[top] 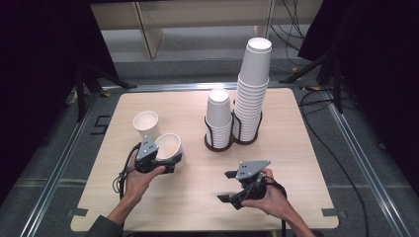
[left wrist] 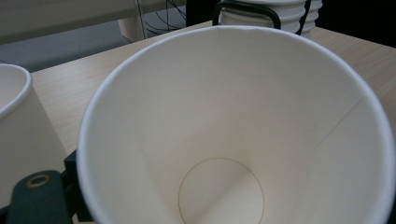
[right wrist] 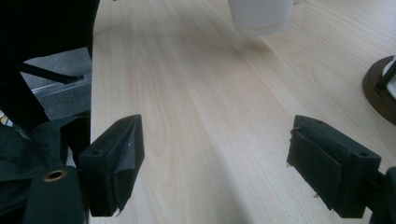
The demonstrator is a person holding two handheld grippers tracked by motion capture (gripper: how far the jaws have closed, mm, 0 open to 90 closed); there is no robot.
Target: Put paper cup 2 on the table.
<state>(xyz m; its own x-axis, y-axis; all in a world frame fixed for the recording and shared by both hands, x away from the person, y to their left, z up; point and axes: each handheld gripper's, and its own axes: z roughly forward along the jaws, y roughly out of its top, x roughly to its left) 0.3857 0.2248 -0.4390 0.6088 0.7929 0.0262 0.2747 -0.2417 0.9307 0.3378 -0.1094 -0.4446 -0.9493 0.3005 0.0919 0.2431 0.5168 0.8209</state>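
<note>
A pale wooden table [top: 148, 207] holds a black rack [top: 232, 138] with two stacks of white paper cups, and a loose upright cup [top: 146, 124] at left. The left gripper [top: 165, 165] is clamped on the wall of a tilted paper cup [top: 169, 147]; likely next, setting it down upright. The right gripper [top: 228, 186] rests wide open, empty.

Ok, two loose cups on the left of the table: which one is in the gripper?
The nearer cup, tilted with its mouth toward the person, is clamped by its wall in the left gripper. The other cup stands free on the table behind it.
</note>
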